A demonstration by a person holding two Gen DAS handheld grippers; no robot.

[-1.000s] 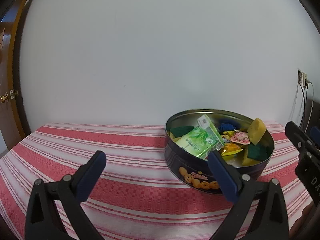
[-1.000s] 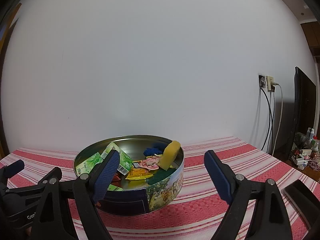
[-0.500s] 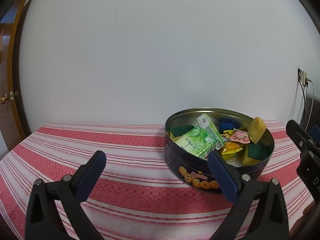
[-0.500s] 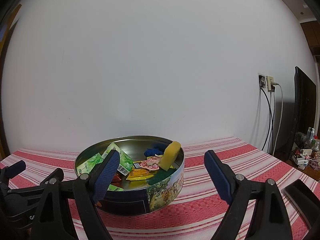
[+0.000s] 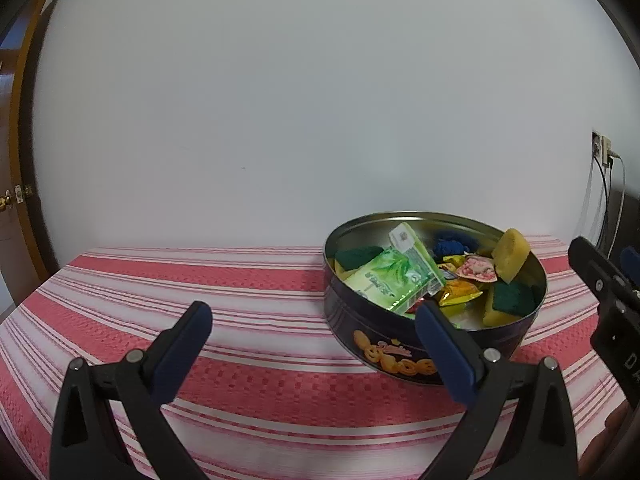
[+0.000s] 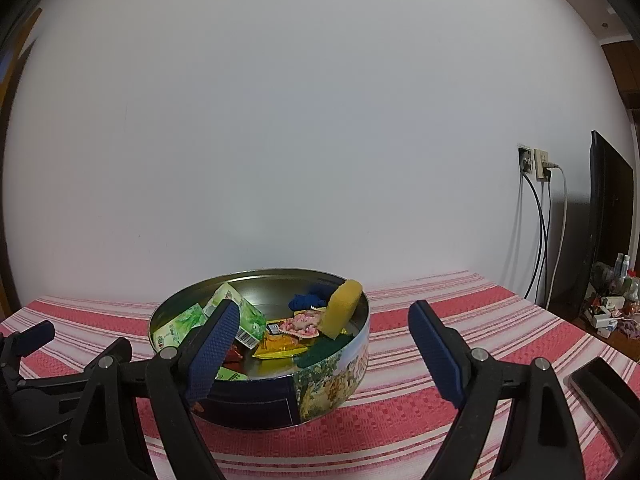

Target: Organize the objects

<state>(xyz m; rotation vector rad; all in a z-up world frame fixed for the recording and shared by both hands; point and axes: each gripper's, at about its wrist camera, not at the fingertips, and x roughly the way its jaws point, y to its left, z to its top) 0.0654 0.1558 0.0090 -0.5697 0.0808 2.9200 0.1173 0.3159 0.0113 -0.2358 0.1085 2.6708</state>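
left wrist, round blue cookie tin [image 5: 394, 362], heaped packets

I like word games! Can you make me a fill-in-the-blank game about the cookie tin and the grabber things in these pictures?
1. The round cookie tin stands on a tablecloth striped white and ____.
2. The yellow sponge leans on the tin's rim, and the tin has no ____ on it.
3. The left gripper and the right gripper both have their jaws ____, holding nothing.
4. The carton in the tin is coloured ____.

Missing words: red; lid; open; green
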